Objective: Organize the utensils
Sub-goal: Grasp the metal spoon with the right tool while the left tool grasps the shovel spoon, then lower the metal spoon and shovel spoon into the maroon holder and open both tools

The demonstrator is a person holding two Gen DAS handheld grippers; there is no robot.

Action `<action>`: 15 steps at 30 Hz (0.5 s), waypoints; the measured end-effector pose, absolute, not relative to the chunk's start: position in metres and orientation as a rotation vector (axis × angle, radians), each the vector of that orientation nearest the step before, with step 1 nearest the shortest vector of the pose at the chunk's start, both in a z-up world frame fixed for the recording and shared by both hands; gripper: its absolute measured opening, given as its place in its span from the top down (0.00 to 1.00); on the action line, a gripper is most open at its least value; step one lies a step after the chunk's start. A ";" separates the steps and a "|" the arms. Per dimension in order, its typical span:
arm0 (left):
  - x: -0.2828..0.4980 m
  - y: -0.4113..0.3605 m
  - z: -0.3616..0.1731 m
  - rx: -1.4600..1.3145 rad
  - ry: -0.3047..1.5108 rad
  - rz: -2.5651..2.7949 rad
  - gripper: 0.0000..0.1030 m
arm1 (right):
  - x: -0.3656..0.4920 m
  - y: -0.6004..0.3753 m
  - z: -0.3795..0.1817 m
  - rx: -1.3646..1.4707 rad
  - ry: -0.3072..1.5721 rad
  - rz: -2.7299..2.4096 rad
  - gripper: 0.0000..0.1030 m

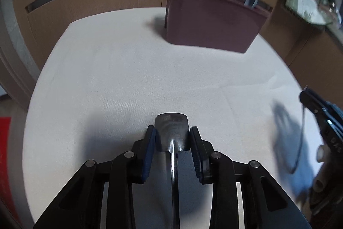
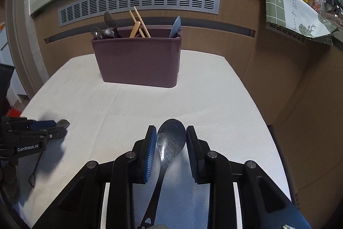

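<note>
Nearest, the right gripper (image 2: pixel 171 143) clamps a dark spoon (image 2: pixel 171 138) and the left gripper (image 1: pixel 172 141) a metal spatula (image 1: pixel 171 130) (last two, seemingly), both bound for the half-filled caddy (image 2: pixel 137 61) at twelve o'clock.

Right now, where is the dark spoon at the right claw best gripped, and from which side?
Grip the dark spoon across its bowl, coming from the near table edge along its handle. The bowl is the widest part and already sits between the right claw pads, with the handle trailing back.
</note>
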State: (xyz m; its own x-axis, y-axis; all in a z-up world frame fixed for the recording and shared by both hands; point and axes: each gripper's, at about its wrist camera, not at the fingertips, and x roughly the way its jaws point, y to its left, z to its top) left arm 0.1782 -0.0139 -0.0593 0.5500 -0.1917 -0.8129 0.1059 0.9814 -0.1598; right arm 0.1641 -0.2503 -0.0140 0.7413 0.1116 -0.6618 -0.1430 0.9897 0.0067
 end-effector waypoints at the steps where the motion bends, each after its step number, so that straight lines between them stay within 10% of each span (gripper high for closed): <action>1: 0.173 -0.012 -0.052 -0.118 0.948 -0.195 0.68 | 0.163 -0.252 -0.012 -0.036 0.715 0.145 0.75; 15: 0.146 -0.016 0.024 -0.156 0.674 -0.313 0.68 | 0.155 -0.267 0.028 0.052 0.588 0.200 0.75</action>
